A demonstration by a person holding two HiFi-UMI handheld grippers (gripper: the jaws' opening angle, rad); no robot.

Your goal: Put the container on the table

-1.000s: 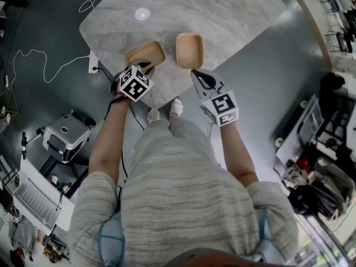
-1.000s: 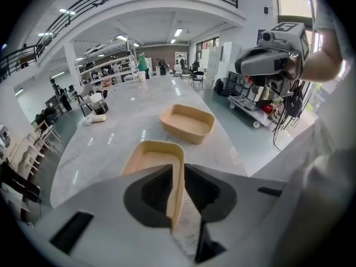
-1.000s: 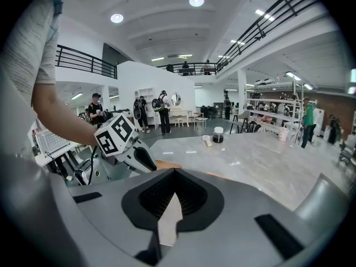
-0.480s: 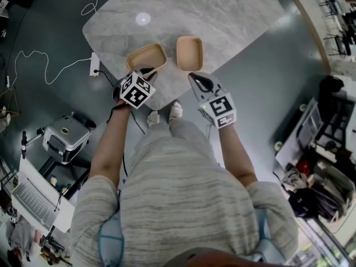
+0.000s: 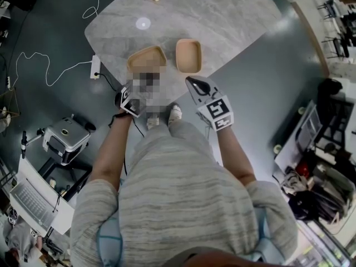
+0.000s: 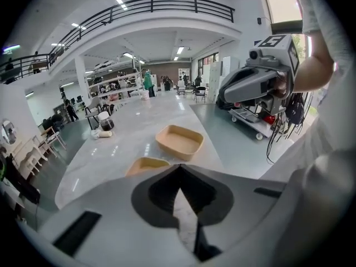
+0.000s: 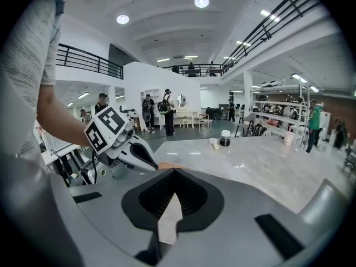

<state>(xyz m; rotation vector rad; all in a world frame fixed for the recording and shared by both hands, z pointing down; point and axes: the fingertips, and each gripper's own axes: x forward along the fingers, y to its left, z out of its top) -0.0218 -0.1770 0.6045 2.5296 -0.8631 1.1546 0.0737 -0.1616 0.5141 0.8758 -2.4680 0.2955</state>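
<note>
Left gripper [image 6: 179, 167] and right gripper [image 5: 192, 82] were drawn back, fingers pressed together and empty, seemingly because container [image 5: 147, 58] and second container [image 5: 188, 55] were already set on worktop [image 5: 222, 21] ahead.

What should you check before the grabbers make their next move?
1. Containers on the table: ok. The left container and the right container both sit on the table.
2. Containers upright: ok. Both have their open side up.
3. Left gripper free: ok. Its jaws are together with nothing between them.
4. Right gripper free: ok. Its jaws are together and it holds nothing.
5. Safe from falling: cannot tell. Both containers sit near the table edge closest to the person.
</note>
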